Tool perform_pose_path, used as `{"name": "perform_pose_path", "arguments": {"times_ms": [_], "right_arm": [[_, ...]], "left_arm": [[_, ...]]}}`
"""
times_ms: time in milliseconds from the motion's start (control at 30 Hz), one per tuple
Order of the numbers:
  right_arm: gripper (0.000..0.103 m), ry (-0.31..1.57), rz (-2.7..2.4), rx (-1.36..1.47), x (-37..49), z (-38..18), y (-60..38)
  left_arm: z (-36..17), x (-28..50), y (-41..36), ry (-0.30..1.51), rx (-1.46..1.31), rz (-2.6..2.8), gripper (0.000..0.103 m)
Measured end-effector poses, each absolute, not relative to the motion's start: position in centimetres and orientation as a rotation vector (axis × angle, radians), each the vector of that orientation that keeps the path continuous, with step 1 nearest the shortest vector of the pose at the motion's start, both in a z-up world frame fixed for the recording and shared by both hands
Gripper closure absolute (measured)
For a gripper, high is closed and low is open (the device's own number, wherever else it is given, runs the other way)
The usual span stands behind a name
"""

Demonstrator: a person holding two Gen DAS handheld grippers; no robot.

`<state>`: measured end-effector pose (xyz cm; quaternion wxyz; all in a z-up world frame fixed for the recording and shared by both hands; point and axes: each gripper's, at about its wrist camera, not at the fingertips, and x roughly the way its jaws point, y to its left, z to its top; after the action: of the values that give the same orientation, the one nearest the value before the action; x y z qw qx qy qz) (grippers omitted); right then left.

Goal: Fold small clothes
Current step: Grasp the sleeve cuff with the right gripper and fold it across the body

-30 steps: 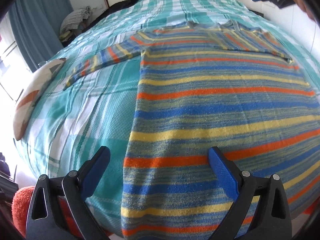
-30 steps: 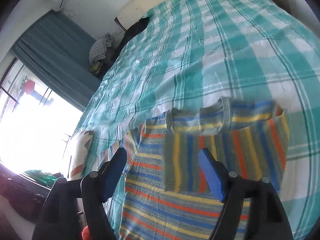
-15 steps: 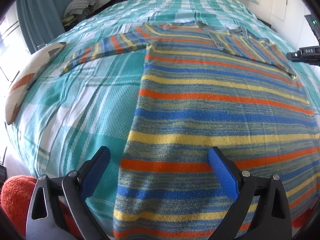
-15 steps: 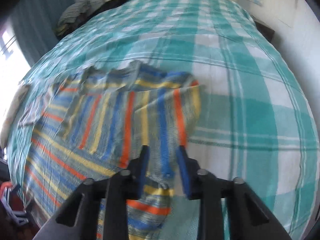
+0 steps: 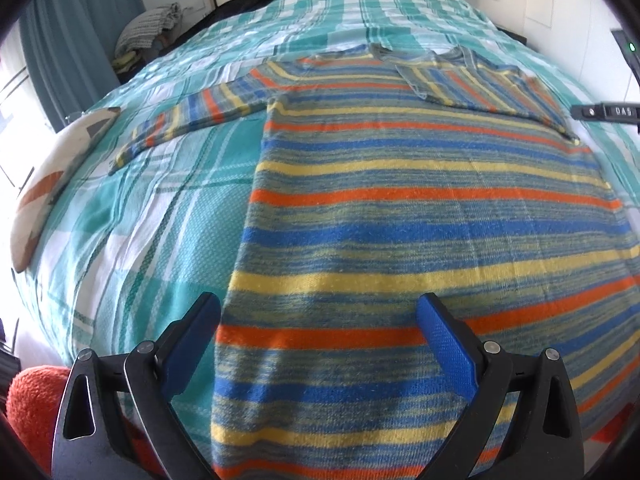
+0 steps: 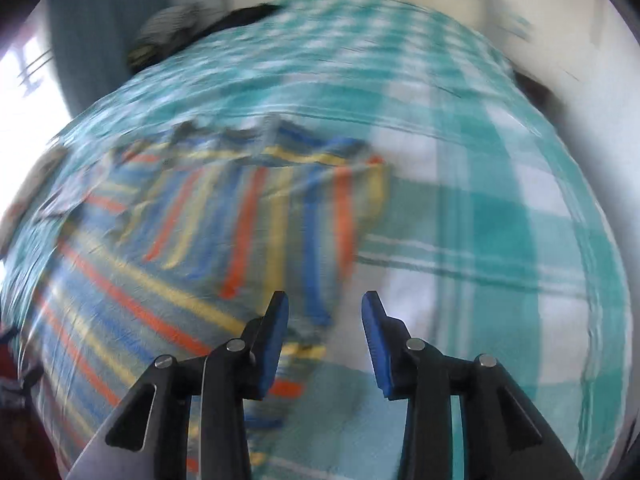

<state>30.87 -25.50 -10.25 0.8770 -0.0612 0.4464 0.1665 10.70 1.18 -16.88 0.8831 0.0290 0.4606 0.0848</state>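
A striped knit sweater [image 5: 400,216] in blue, yellow and orange lies flat on the bed. Its left sleeve [image 5: 192,120] stretches out to the left. Its right sleeve [image 5: 480,88] is folded across the chest. My left gripper [image 5: 320,320] is open and empty above the sweater's lower hem. In the blurred right wrist view the folded sleeve [image 6: 280,220] lies ahead, and my right gripper [image 6: 325,312] is open and empty just above its right edge.
The bed has a teal and white checked cover [image 5: 132,216]. A patterned cushion [image 5: 52,176] lies at its left edge. Dark clothes [image 5: 240,4] and a striped pile [image 5: 148,32] sit near the headboard. An orange fuzzy thing [image 5: 32,400] is at lower left.
My right gripper was shut on the folded sleeve half a second ago; it has opened and let go. The left gripper has shifted slightly over the hem, still open.
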Motion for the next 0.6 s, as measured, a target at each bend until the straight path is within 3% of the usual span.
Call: {"name": "perform_pose_path", "arguments": {"times_ms": [167,367,600], "right_arm": [[0.071,1.106,0.294,-0.196,32.9,-14.4,-24.8],[0.071,1.006,0.321,-0.016,35.9,-10.1,-25.8],[0.069,1.094,0.481,0.010,39.2,-10.1,-21.7]], "left_arm": [[-16.9,9.9,0.4,0.934,0.138,0.183,0.004],[-17.4,10.5,0.4,0.953,0.118,0.185,0.001],[-17.7,10.1,1.7,0.969,0.045,0.176,0.000]]}}
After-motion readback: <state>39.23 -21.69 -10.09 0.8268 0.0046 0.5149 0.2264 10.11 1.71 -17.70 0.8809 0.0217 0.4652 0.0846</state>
